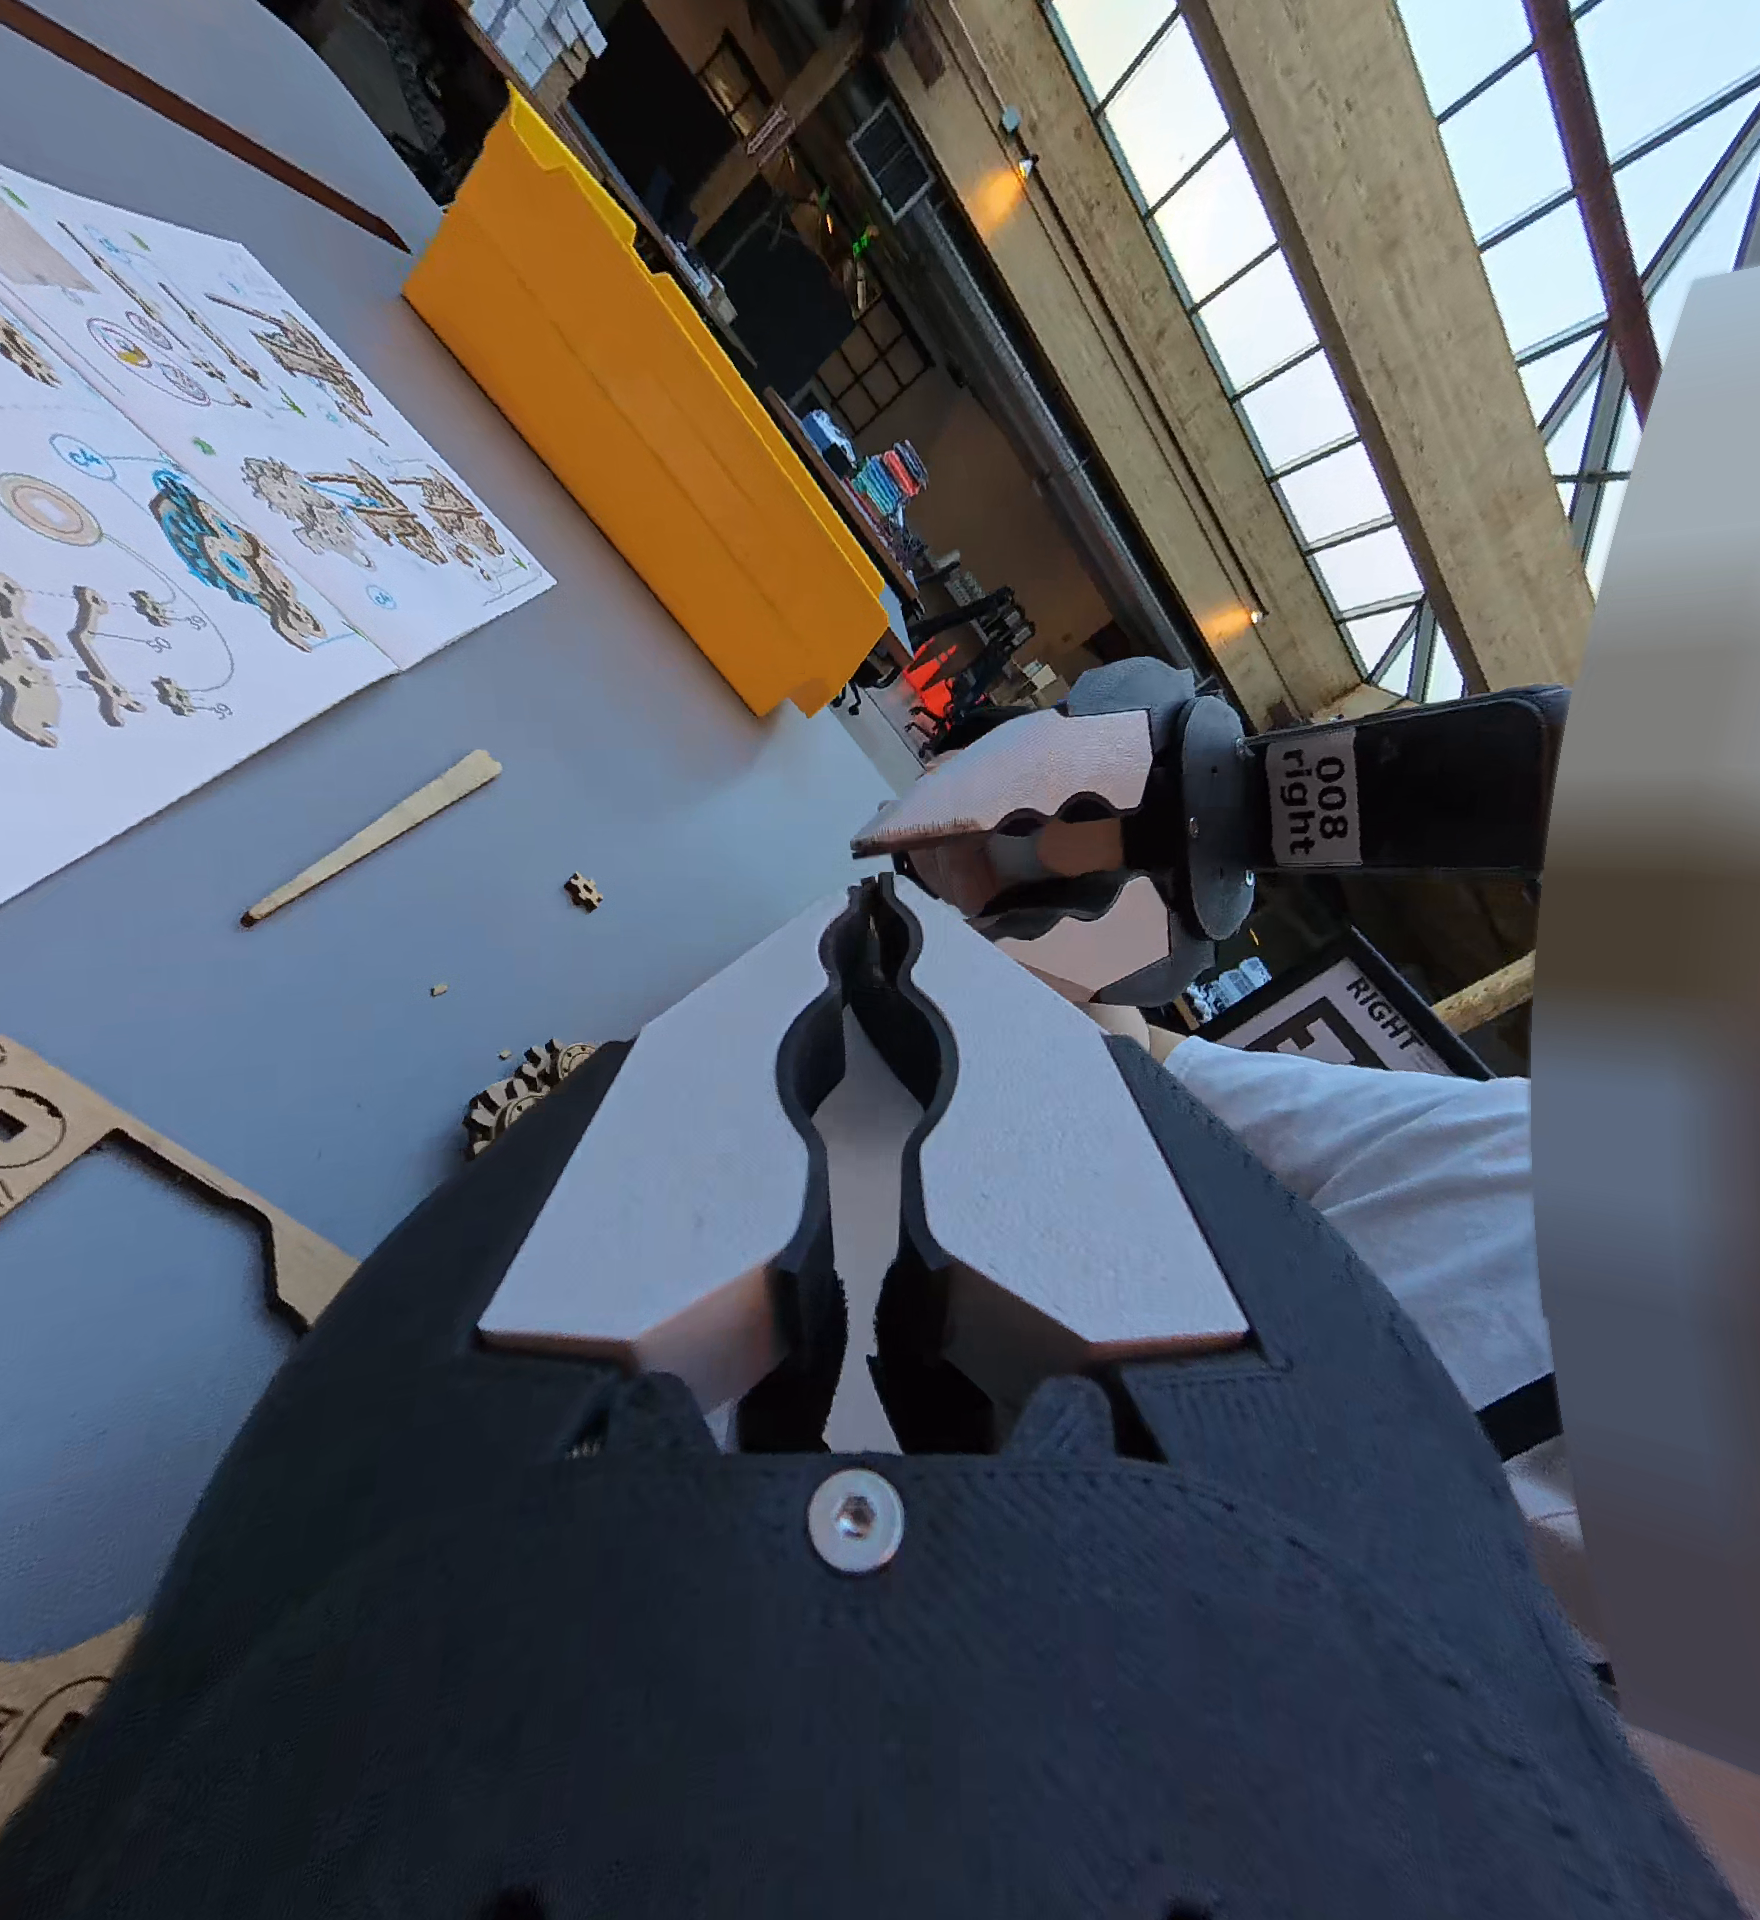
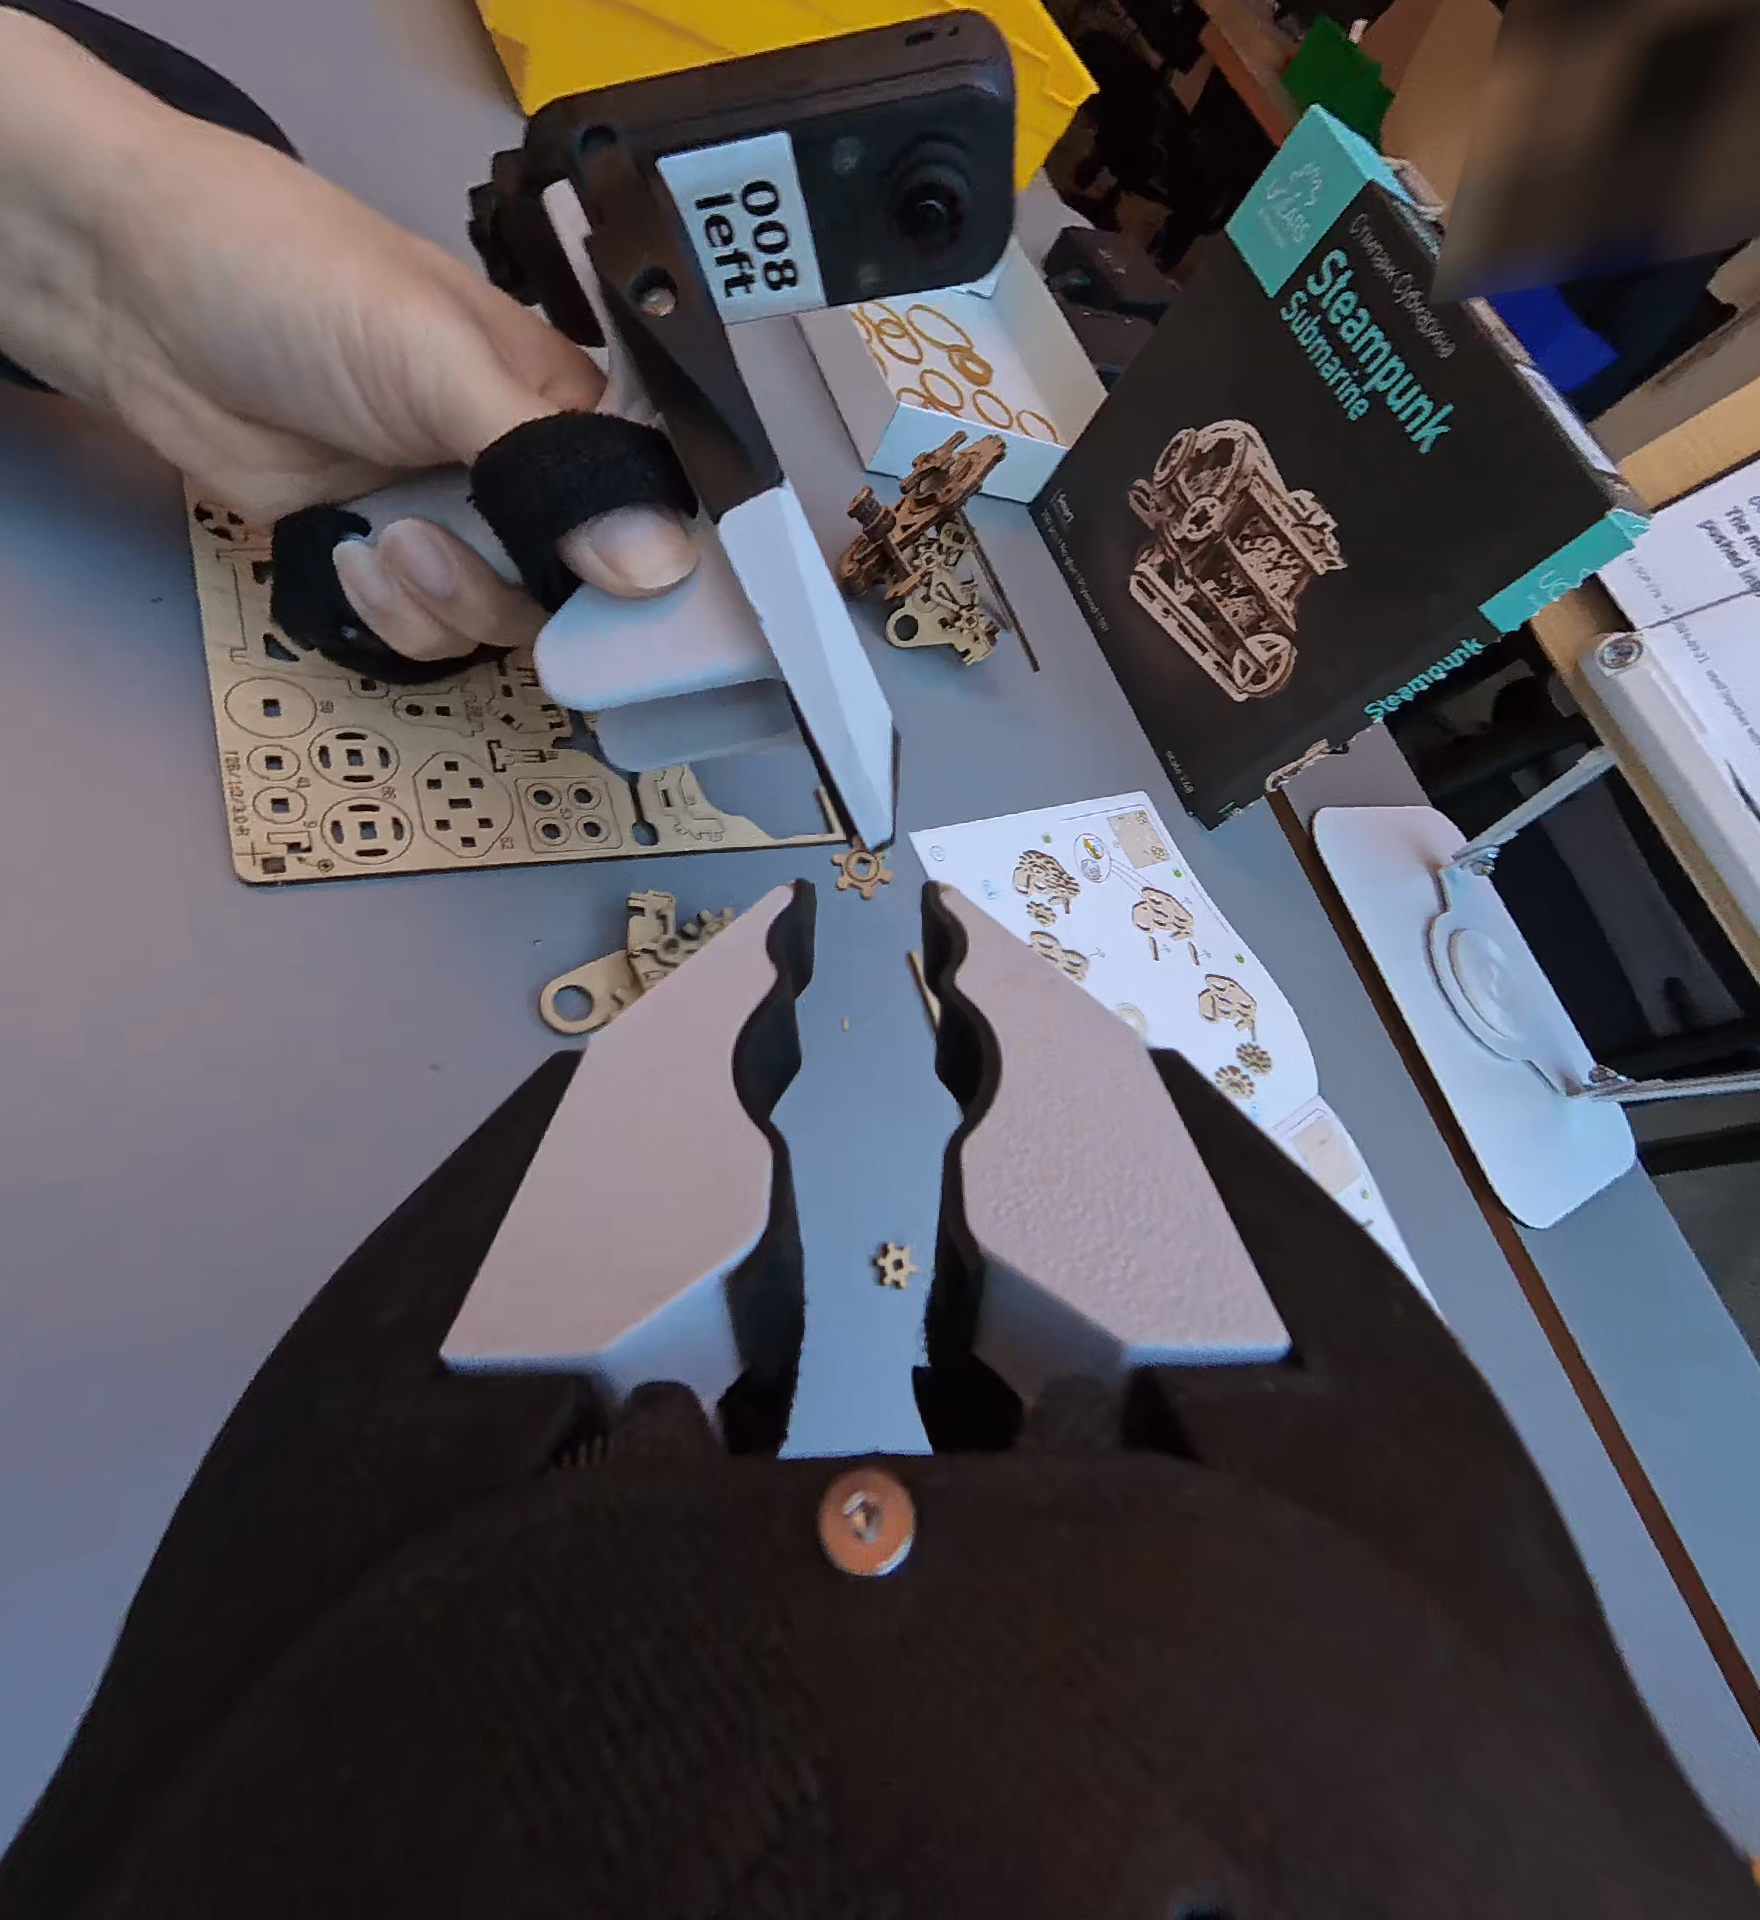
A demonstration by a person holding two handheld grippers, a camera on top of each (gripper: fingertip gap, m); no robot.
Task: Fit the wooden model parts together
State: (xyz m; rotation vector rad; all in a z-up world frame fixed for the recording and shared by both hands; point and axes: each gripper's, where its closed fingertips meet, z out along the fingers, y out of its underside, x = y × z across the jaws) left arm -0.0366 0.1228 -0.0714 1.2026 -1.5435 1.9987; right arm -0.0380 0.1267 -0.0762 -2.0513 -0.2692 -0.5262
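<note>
My left gripper [image 1: 876, 896] is held above the table and is shut on a small wooden gear [image 2: 861, 869], pinched at the very tips and seen edge-on in the left wrist view. In the right wrist view the left gripper [image 2: 871, 826] points down toward my right gripper [image 2: 868, 896], with the gear hanging just beyond the right fingertips. My right gripper is open and empty; it also shows in the left wrist view [image 1: 907, 868], jaws apart. A second small gear [image 2: 895, 1265] lies on the table below the right jaws. A partly built wooden assembly [image 2: 923, 551] stands farther back.
A laser-cut parts sheet [image 2: 388, 769] lies at the left and an instruction sheet [image 2: 1146, 935] at the right. A flat ringed part [image 2: 637, 966] lies nearby. The kit box [image 2: 1323, 499], a white box of rubber bands [image 2: 959, 384], a yellow bin [image 1: 647, 416] and a wooden stick [image 1: 372, 836] surround the work area. Less than 4 cm separates the two grippers' tips. From either gripper's tips it is about 20 cm to the partly built wooden assembly [image 2: 923, 551].
</note>
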